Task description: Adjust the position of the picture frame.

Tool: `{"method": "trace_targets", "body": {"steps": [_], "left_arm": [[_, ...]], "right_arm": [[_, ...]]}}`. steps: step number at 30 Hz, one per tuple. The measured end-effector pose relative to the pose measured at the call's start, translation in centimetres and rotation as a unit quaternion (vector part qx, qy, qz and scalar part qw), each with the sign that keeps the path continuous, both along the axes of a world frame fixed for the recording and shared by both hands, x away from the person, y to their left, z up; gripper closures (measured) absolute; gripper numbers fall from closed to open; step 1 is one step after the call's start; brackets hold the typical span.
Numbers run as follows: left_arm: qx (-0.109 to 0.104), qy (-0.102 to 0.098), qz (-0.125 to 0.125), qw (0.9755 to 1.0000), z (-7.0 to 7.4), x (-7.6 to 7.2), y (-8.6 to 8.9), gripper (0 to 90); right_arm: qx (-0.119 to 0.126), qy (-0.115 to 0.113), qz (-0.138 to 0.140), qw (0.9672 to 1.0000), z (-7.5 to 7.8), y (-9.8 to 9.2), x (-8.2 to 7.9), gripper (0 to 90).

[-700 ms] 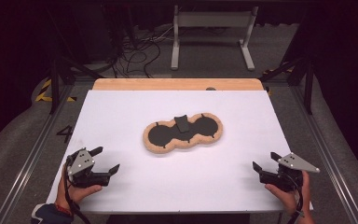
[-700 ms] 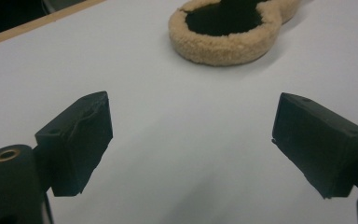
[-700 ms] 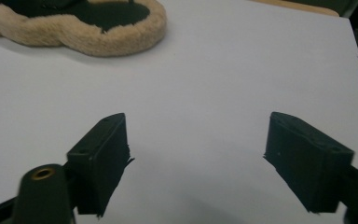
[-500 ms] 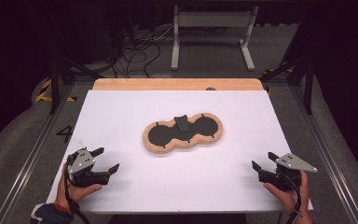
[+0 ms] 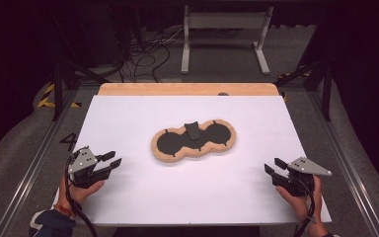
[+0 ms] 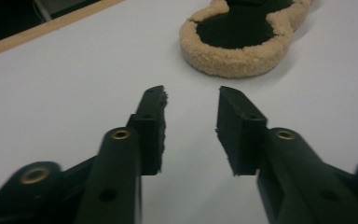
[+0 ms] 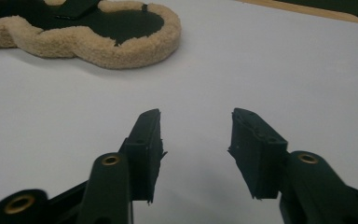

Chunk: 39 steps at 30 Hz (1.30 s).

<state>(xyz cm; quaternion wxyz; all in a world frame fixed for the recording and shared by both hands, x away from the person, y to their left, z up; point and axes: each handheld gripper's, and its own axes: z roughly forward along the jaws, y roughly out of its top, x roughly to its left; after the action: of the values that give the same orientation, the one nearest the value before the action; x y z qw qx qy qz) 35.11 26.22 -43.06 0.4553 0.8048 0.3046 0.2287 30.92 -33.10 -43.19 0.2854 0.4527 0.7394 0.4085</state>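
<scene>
- Landmark: the fleece-edged pad [image 5: 193, 138], a double-lobed thing with a tan woolly rim and black inner faces, lying flat mid-table on the white sheet [image 5: 128, 113]. A black strap [image 5: 194, 130] crosses its narrow waist.
- Left gripper [image 5: 109, 161]: near-left of the pad, well apart from it, low over the sheet. Jaws parted to a moderate gap, nothing between them. In the left gripper view we look straight along the jaws at the pad's near lobe [image 6: 240, 44].
- Right gripper [image 5: 272, 167]: near-right of the pad, well apart. Jaws spread likewise, empty. The pad [image 7: 81, 32] sits up and to the left in the right gripper view.
- Change over the last fraction of a second: very little. The left gripper has edged slightly toward the pad; the right has barely shifted. The pad has not moved.
- Our reading: the work is at its start. Both tools are aimed inward, so we judge an approach from both sides is beginning, with no contact made yet.
</scene>
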Motion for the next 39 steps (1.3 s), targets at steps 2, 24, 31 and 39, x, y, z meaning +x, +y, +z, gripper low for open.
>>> {"method": "trace_targets", "body": {"steps": [2,24,31,39], "left_arm": [[-0.004,0.004,0.0,1.0,0.4,0.9,-0.2,76.0],[0.022,0.059,-0.028,0.9976,0.8,10.4,-8.6,89.9],[0.041,0.074,-0.032,0.996,0.3,12.6,-10.8,87.6],[0.049,0.094,-0.011,0.9943,-0.7,15.4,-12.6,84.1]], "right_arm": [[0.0,0.0,0.005,1.0,0.2,0.4,0.4,60.1],[0.031,0.036,0.013,0.9988,1.1,5.6,8.5,84.5],[0.038,0.05,0.021,0.9978,0.5,7.1,10.0,88.6],[0.025,0.071,0.047,0.996,-0.3,8.2,9.8,90.0]]}}
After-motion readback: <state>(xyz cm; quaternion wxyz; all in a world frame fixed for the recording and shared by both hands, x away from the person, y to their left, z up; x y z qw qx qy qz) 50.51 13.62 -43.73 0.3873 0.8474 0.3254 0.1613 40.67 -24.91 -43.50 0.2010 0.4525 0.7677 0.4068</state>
